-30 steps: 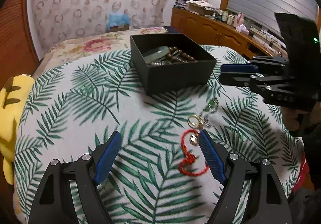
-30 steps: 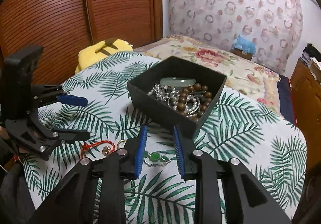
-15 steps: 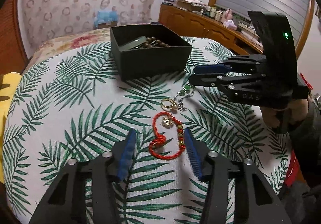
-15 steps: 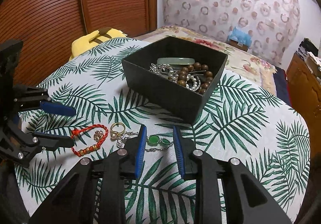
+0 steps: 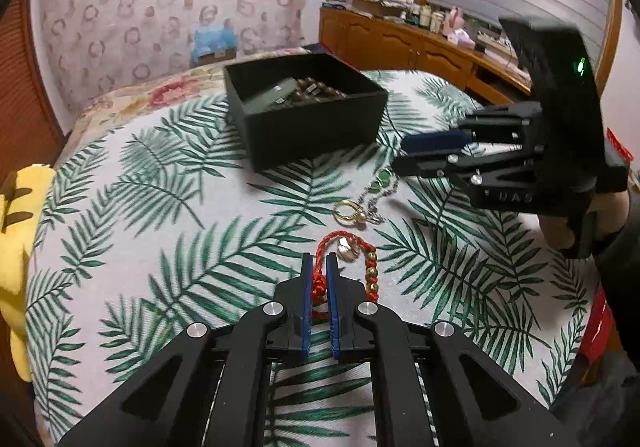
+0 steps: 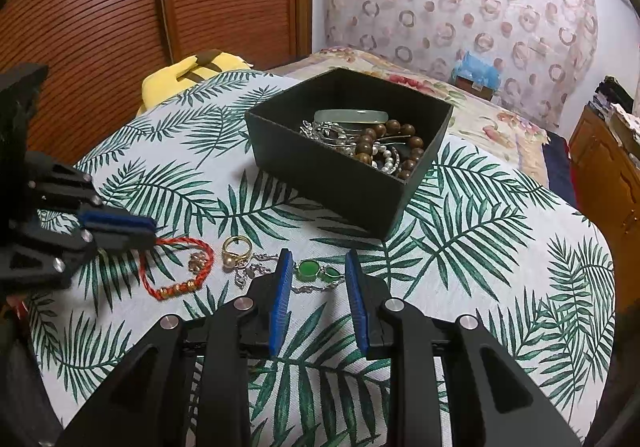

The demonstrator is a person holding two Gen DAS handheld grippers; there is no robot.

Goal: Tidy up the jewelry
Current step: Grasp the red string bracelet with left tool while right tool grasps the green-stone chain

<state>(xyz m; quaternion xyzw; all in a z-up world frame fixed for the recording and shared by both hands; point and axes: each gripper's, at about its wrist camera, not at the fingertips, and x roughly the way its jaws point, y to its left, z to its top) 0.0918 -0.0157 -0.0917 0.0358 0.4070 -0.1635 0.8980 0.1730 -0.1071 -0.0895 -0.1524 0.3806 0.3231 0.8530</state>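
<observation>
My left gripper (image 5: 319, 261) is shut on the knotted end of a red cord bracelet (image 5: 370, 275) with gold beads, which lies on the leaf-print cloth. From the right wrist view, the left gripper (image 6: 120, 229) pinches the red bracelet (image 6: 176, 287) at its left end. Beyond the bracelet lie a gold ring (image 5: 350, 211) and a silver chain with green stones (image 5: 380, 183). My right gripper (image 6: 316, 263) hovers open over the green-stone chain (image 6: 308, 269), which shows between its fingers without touching them. A black box (image 6: 340, 175) behind holds a jade bangle, wooden beads and silver pieces.
The palm-leaf cloth (image 5: 140, 207) covers a rounded table. A yellow plush (image 6: 192, 71) sits at its far left edge by brown slatted doors (image 6: 120, 7). A flowered bed lies behind the box, and a cluttered wooden cabinet (image 5: 400, 43) runs along the right.
My left gripper has shut, from wide open, onto the red cord bracelet. The right gripper has kept the same gap and stayed over the green-stone chain.
</observation>
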